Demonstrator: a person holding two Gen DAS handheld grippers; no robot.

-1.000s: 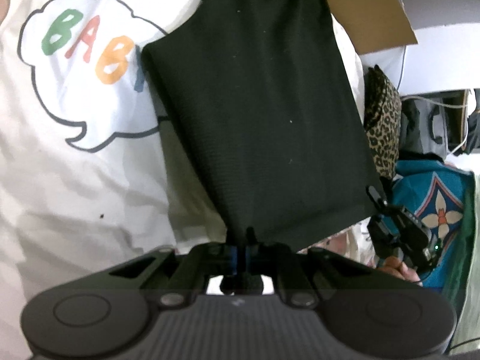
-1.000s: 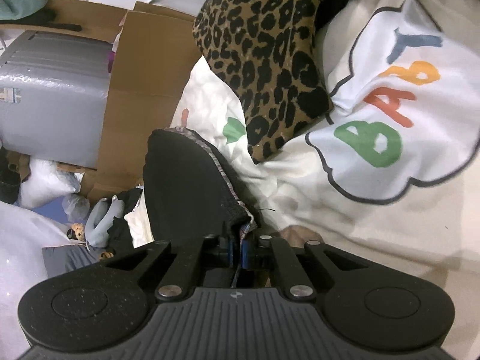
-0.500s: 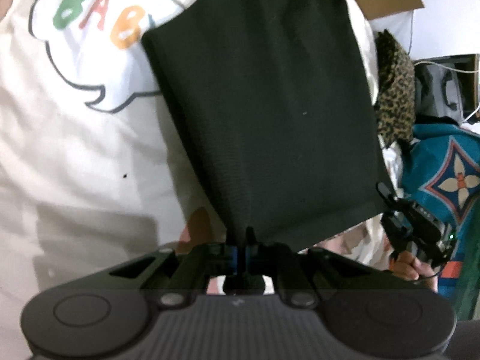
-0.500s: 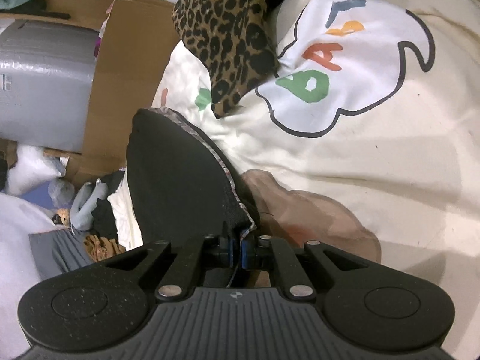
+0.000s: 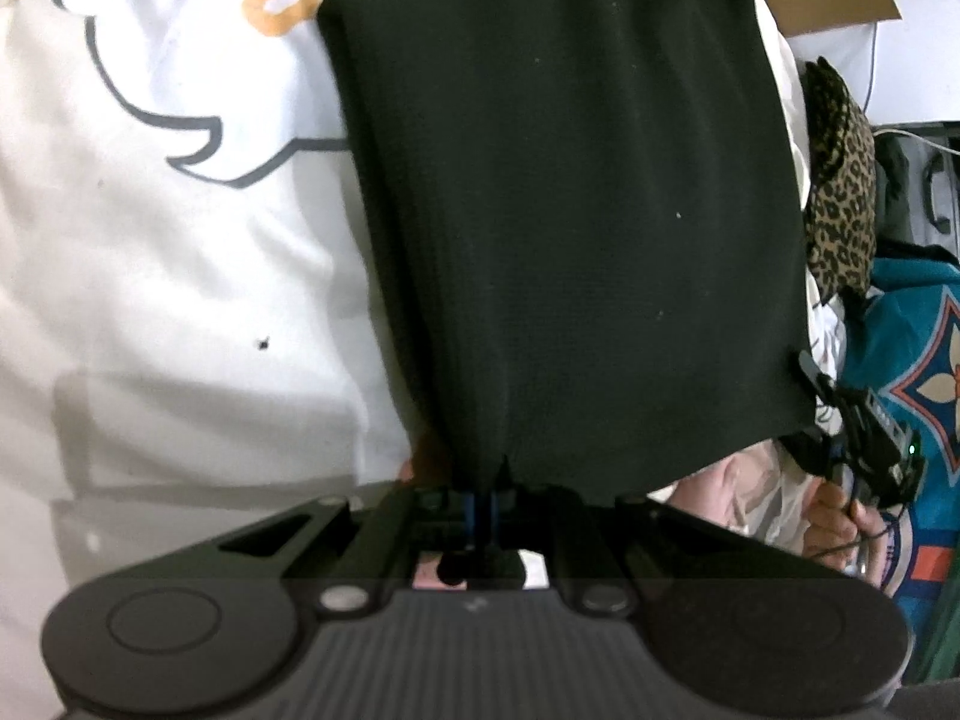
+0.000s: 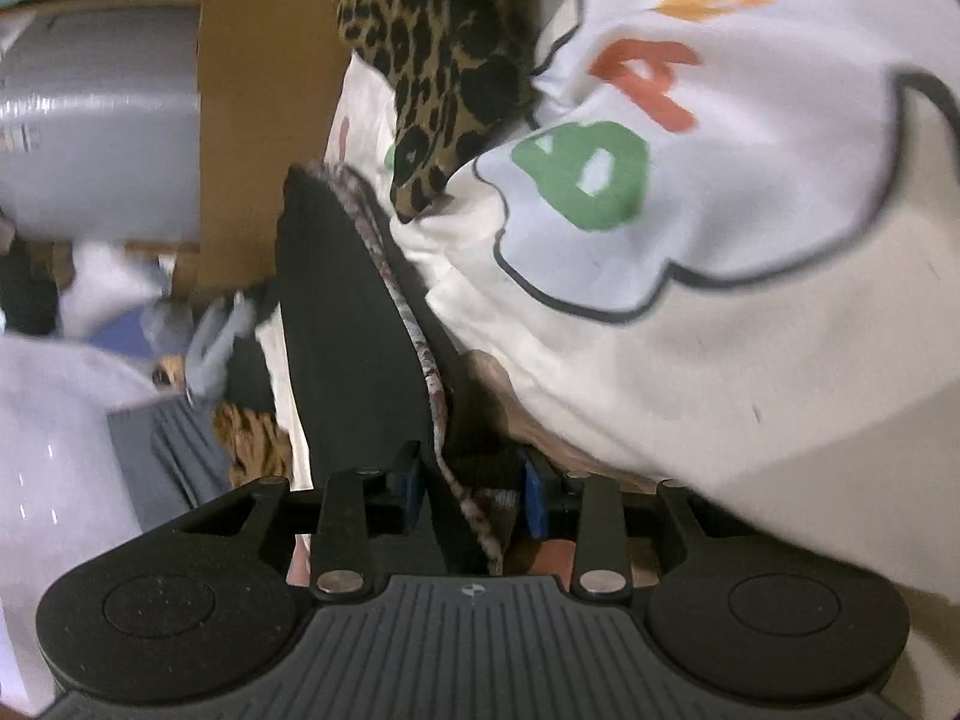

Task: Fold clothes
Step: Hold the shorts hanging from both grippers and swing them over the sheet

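Observation:
A black garment point(image 5: 570, 228) is spread as a flat panel over a white bedsheet. My left gripper point(image 5: 480, 492) is shut on its near hem. In the right wrist view the same black garment point(image 6: 354, 324) shows edge-on with a patterned lining. My right gripper point(image 6: 474, 492) has its jaws open, and the garment's edge lies loose between the blue pads point(image 6: 534, 498). The right gripper point(image 5: 864, 438) also shows at the garment's right corner in the left wrist view.
The white sheet point(image 5: 150, 276) carries a speech-bubble print with coloured letters point(image 6: 600, 174). A leopard-print cloth point(image 6: 438, 54) lies beside the garment. A cardboard box point(image 6: 258, 90), a grey case point(image 6: 96, 114) and a teal patterned cloth point(image 5: 918, 348) lie beyond the bed's edge.
My right gripper has opened and let go of the garment's edge. Both grippers have moved lower over the sheet, with the garment brought down flatter.

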